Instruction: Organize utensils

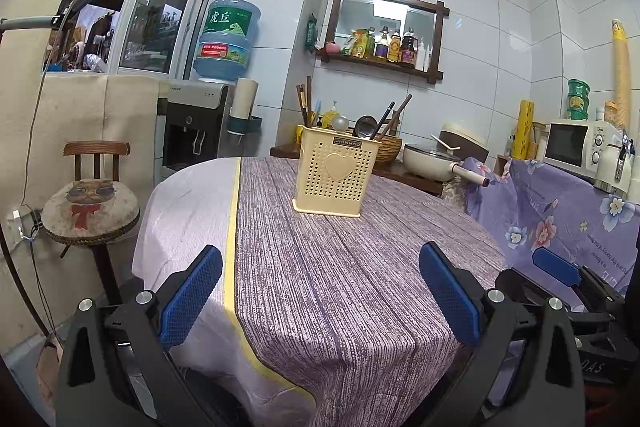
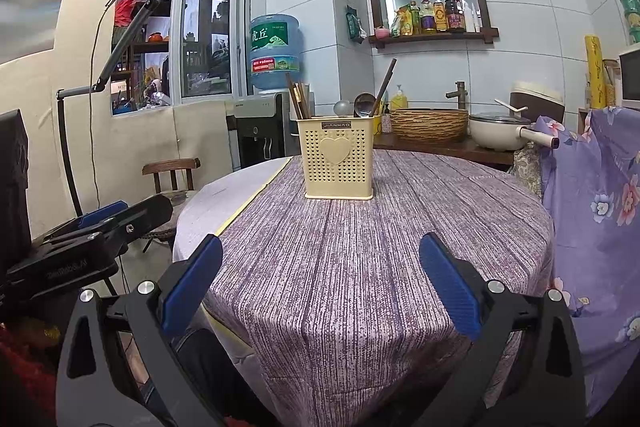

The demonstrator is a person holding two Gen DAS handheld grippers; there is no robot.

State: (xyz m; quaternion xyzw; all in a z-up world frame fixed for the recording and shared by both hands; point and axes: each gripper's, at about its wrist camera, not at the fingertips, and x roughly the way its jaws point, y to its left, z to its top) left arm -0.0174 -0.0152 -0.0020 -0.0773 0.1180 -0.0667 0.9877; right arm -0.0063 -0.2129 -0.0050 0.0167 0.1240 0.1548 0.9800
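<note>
Utensils are seen standing in a cream holder placed upright on the table, just above the middle of the right wrist frame. Chopsticks are held in its left side, and spoons and a dark handle in its right. In the left wrist frame the holder is found above centre, on the purple cloth. The left gripper is spread wide at the bottom of the frame, with nothing held between its blue pads. The right gripper is likewise spread wide and empty, low in its frame, well apart from the holder.
</note>
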